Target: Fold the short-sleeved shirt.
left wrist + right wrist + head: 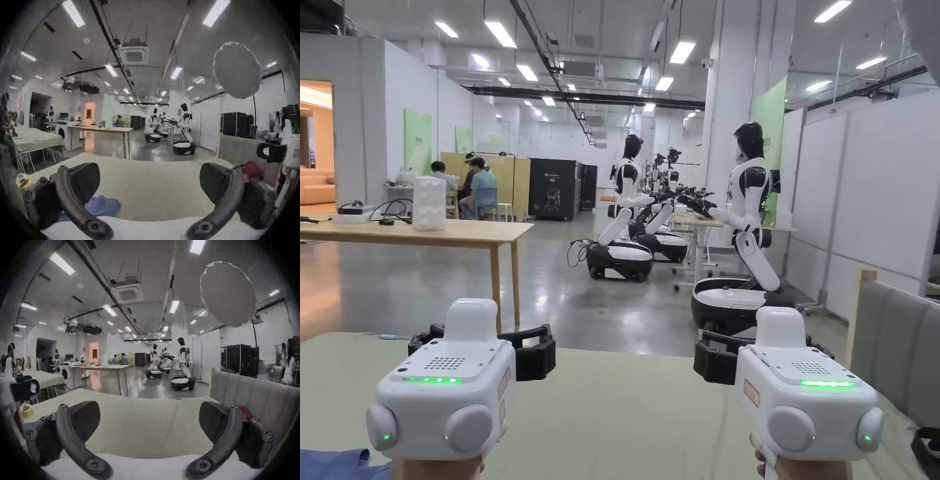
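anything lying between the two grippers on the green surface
No: in the head view the green surface between the left gripper and right gripper is bare.

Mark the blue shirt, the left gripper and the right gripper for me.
blue shirt (103,206), left gripper view, middle of the bunched cloth.
left gripper (149,181), left gripper view, midway between its tips.
right gripper (149,420), right gripper view, midway between its tips.

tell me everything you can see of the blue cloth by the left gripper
The blue cloth looks like soft, bunched fabric, periwinkle blue, lying crumpled on the pale green surface. In the left gripper view it sits low, just inside the gripper's left-hand jaw, partly hidden behind it. In the head view a small rumpled piece shows at the bottom left corner, below the left gripper. The jaws stand wide apart and nothing grips the cloth. Whether it is the shirt cannot be told.
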